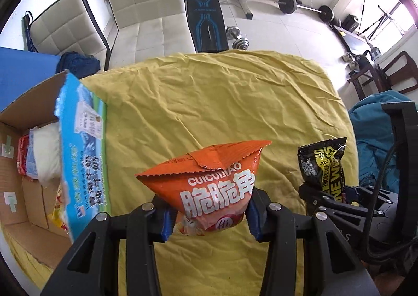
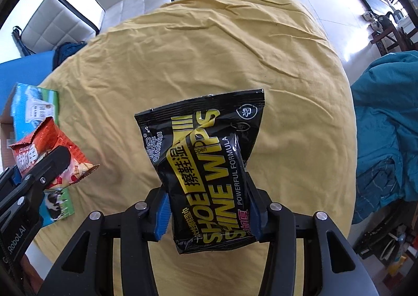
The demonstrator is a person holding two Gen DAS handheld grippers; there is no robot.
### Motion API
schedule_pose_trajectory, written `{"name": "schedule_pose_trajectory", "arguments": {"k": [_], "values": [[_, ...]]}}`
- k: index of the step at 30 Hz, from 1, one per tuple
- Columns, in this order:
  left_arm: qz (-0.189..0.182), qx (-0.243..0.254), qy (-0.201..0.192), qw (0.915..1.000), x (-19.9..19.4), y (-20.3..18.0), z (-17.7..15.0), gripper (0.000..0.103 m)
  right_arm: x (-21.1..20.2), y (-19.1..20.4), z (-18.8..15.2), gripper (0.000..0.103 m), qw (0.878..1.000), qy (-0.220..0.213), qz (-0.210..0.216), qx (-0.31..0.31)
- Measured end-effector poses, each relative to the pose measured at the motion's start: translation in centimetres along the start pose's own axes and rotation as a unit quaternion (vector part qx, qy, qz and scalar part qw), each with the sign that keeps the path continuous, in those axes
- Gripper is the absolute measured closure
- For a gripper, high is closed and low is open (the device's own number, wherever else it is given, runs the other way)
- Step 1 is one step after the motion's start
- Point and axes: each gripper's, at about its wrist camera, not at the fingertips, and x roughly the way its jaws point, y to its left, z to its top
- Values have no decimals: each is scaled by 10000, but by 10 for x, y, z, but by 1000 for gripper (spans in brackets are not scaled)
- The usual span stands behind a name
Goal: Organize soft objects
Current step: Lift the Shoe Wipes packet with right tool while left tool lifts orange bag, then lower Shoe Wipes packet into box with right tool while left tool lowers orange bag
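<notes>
- Wrinkled yellow cloth (image 1: pixel 209 102) covers the work surface; beyond it stand cream padded chairs (image 1: pixel 141 1), a blue-and-black weight bench (image 1: pixel 206 24) and barbells (image 1: pixel 305 6) on a pale tiled floor.
- Left gripper (image 1: pixel 209 220) has its blue-padded fingers (image 1: pixel 167 225) pressed narrow onto the lower part of an orange snack bag (image 1: pixel 209 181), which stands up between them, clear of the cloth, with its crimped top folded over above the fingertips.
- Off to the left of those fingers sits an open cardboard box (image 1: pixel 15 155) with a blue printed flap (image 1: pixel 81 160); a white soft pack (image 1: pixel 47 155) and red packets lie inside it.
- Right gripper (image 2: pixel 207 215) holds a black pack of shoe shine wipes (image 2: pixel 206 163) by its lower end; the blue pads (image 2: pixel 163 215) bear on both side edges, and the jaws are closing a little on it.
- That pack rises tilted beyond the fingertips, off the cloth.
- Seen from the right wrist, the snack bag and the other gripper are well to the left of the fingers, near the box.
- Teal fabric (image 2: pixel 386 123) is heaped at the right of the fingers, past the cloth's edge.
</notes>
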Motion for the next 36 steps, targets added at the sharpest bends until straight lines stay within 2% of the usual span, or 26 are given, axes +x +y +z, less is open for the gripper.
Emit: {"name": "schedule_pose_trajectory", "arguments": {"k": [10,17,20,28,36], "values": [[-197,-175,-349,9990,-55,27,-24,62,-57,42,-43,53,9984,-413,397,-28],[-366,-224,-632,9971,-99,63,-43,62,-94,97,-65,53,9958,-659,621,-106],[-434,-249,-731,9961,-117,86,-49,62,-106,130,-77,53,9945,-746,725,-159],[-350,-290,-1098,9929,-161,163,-61,62,-173,171,-85,53,9901,-996,921,-373],[-263,-581,-1115,9917,-174,251,-64,62,-209,202,-91,53,9888,-962,928,-660]]}}
